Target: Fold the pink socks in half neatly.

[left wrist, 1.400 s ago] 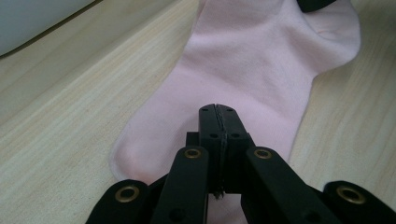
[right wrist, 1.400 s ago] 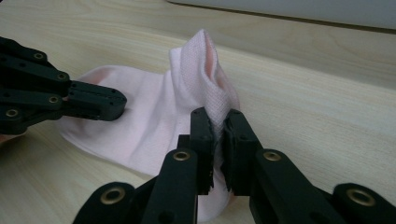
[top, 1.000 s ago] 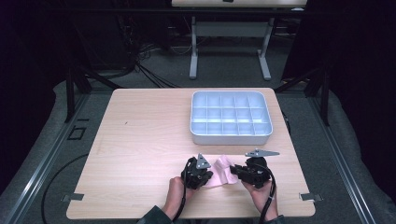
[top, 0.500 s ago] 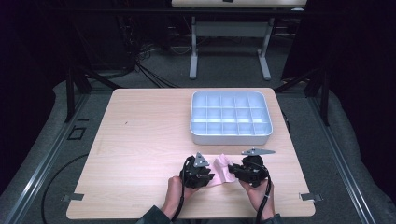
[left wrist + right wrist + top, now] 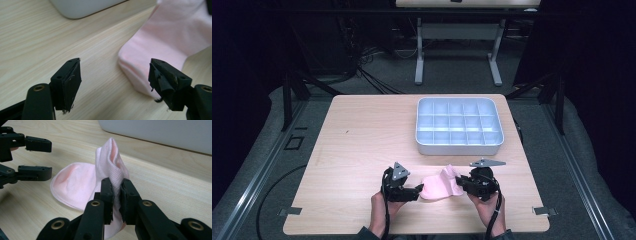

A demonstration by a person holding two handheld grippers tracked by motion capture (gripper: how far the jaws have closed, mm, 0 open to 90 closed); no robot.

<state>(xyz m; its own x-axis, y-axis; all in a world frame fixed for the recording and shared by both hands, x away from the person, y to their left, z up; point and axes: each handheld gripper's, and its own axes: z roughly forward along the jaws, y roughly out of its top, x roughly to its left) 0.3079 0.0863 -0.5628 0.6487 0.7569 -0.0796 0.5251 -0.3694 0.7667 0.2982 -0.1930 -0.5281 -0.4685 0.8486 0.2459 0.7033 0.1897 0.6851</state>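
Lying on the wooden table (image 5: 362,140) near its 6 o'clock edge, the pink sock (image 5: 439,186) rests between both tools. The right gripper (image 5: 116,195), at 3 o'clock of the sock, has its jaws clamped on the ribbed cuff and lifts it. The left gripper (image 5: 113,75), at 9 o'clock, stands with jaws wide apart beside the toe. The grey compartment tray (image 5: 459,146) is at 12 o'clock.

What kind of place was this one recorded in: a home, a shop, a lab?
Most likely a lab or recording studio. A lone wooden table stands on grey carpet amid dark curtains, loose cables trail across the floor behind it, and a person works a pink sock with hand-held tongs beside a compartment tray.
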